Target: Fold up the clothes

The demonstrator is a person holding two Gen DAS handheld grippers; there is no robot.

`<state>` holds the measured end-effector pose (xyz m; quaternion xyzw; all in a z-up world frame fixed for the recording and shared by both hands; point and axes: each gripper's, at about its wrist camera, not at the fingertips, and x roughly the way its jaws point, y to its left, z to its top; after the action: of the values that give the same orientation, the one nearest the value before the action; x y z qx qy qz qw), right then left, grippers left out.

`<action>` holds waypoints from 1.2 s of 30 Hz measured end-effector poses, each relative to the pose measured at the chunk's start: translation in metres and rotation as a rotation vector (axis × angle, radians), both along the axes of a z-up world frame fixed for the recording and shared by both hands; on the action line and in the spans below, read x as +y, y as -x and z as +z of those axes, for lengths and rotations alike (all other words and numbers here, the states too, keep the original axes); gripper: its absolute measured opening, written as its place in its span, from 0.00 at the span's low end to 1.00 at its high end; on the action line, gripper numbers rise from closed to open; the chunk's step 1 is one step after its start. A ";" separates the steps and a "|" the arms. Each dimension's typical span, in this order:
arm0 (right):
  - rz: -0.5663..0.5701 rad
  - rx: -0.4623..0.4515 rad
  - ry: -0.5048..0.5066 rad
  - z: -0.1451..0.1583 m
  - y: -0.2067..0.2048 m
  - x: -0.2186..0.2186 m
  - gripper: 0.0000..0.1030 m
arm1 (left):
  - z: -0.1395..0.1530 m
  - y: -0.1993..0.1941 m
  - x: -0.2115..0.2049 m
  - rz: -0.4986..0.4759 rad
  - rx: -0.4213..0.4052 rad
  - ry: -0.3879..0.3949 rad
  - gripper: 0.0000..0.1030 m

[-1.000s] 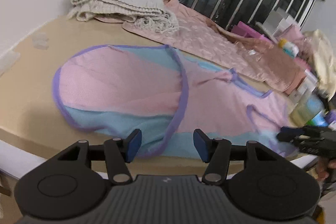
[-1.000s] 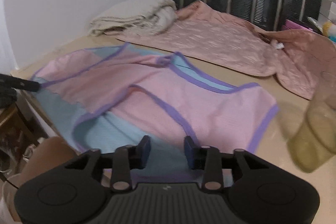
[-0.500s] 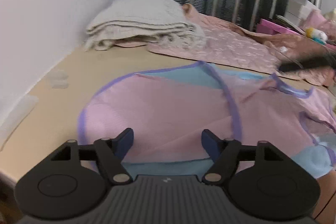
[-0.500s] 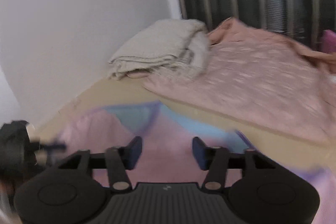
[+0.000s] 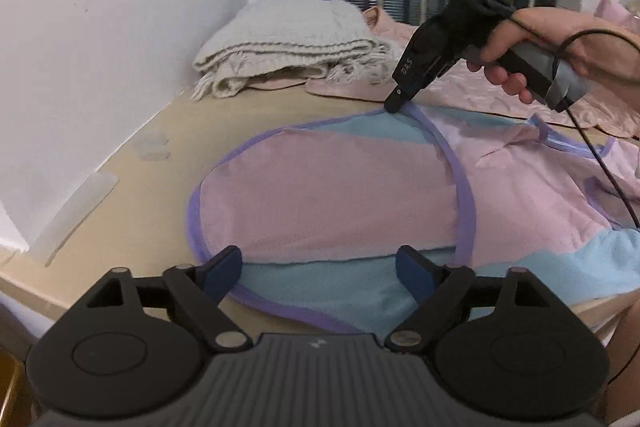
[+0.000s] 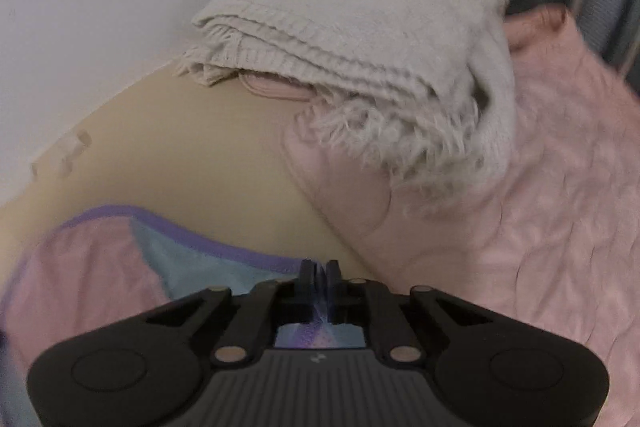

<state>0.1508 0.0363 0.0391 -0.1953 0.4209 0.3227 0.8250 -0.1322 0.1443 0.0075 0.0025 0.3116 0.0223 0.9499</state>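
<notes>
the pink-and-blue garment with purple trim (image 5: 340,195) runs off the right picture edge (its far end unseen); the beige knitted blanket (image 6: 360,39) hides a pink cloth's corner.

Soft, even indoor light, slightly dim, no glare. Left wrist view sharp; faint shadow under the folded beige blanket (image 5: 288,43). Right wrist view motion-blurred, worst on the pink quilt (image 6: 560,187). Heavy fisheye bending, dark corners in both.

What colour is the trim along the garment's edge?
Purple trim on the pink and blue garment; clearest in the left wrist view.
</notes>
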 end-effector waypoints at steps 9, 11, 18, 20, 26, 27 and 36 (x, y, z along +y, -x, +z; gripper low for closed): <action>0.003 -0.097 -0.026 0.015 0.006 0.010 0.34 | 0.006 0.003 0.012 0.047 0.015 0.047 0.85; 0.025 -0.129 -0.077 0.032 0.033 -0.012 0.43 | 0.012 0.008 0.020 0.031 -0.003 0.147 0.85; 0.084 -0.072 -0.352 0.044 0.188 -0.172 0.44 | 0.020 0.013 0.025 -0.214 0.000 0.463 0.77; 0.094 -0.029 -0.397 0.028 0.225 -0.203 0.44 | 0.013 0.005 0.020 -0.220 0.045 0.433 0.64; 0.093 -0.038 -0.411 -0.011 0.264 -0.223 0.40 | 0.005 -0.001 0.016 -0.234 0.087 0.407 0.21; 0.084 -0.029 -0.419 -0.018 0.262 -0.223 0.28 | 0.005 0.001 0.016 -0.232 0.090 0.407 0.18; 0.042 -0.068 -0.495 -0.008 0.279 -0.266 0.02 | 0.013 0.012 0.014 -0.241 0.091 0.362 0.02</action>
<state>-0.1284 -0.2297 0.0314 -0.0068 0.2971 0.4262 0.8544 -0.1446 0.1579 0.0205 -0.1301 0.3506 -0.1479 0.9156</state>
